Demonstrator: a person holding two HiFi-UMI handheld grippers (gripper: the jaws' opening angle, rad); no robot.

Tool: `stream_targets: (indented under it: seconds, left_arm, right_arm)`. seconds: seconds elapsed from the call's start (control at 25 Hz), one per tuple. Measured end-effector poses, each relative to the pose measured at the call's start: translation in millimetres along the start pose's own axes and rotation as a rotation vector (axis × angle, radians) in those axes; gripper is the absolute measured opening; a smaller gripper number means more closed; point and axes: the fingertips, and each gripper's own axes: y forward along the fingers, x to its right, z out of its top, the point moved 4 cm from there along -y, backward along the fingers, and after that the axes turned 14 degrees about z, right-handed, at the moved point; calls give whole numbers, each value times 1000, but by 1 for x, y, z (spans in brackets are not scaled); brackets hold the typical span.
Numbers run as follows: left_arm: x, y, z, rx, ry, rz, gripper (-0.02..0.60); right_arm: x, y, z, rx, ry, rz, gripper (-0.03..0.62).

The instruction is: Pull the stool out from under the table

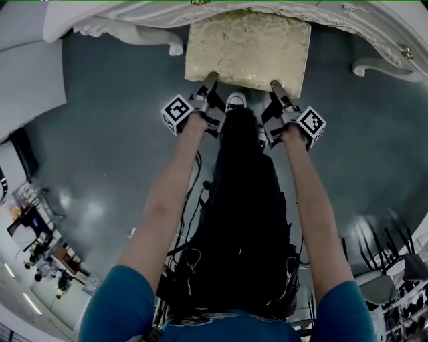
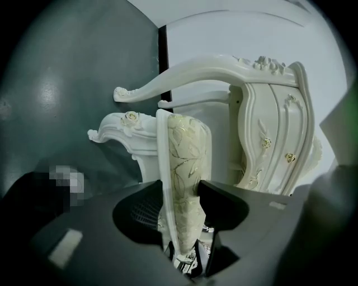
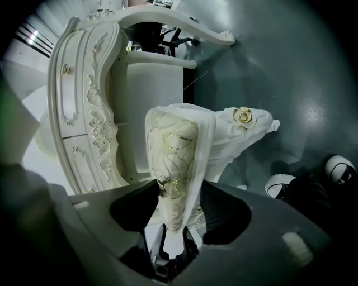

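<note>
**Both claws clamped on near edge of stool**

Head view: stool (image 1: 247, 47) stands on the dark floor (image 1: 100, 133) between the white carved legs of the bench (image 1: 120, 17). Its far edge reaches the bench rim; most of the cream patterned seat lies in the open, on the person's side.

Left claw (image 1: 211, 79) grips the near edge of the seat towards its left corner. Right claw (image 1: 275, 85) grips the same edge towards its right corner. Both arms are stretched forward, roughly parallel.

Left gripper view: left claw (image 2: 180, 192) is partly closed, its jaws pressing on either side of the seat edge, cushion and white frame between them. Bench drawers (image 2: 268, 128) stand behind the stool (image 2: 182, 151).

Right gripper view: right claw (image 3: 178, 192) is in the same state, its jaws squeezing the cushion edge of the stool (image 3: 173, 145). A rose carving (image 3: 244, 115) shows on the stool frame. A white shoe (image 3: 340, 167) is on the floor at right.
</note>
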Motion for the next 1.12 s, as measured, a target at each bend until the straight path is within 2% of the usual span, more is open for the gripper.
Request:
stream_targets:
  seconds: [0.2,0.4,0.72,0.92,1.12]
  left_arm:
    - [-13,-13,-16,-7,-43,23,221]
    - [-26,-32,-42,-15,-68,3,221]
    - [-66,-81,-84,-33,-56,25,219]
    - [-84,-96,-101,-52,-114,82,221]
    - [-91,-106,-104,-73,-96,71,224]
  right_arm:
    - [5,-17,2,15,-22,-30,230]
    - [6,-45,-5,5,-19,-47,229]
    - [19,-120,-37,62,20,-66,219]
    - [22,-137,-38,82,-2,-112,213]
    - [27,-146,-42,70,-14,-141,222]
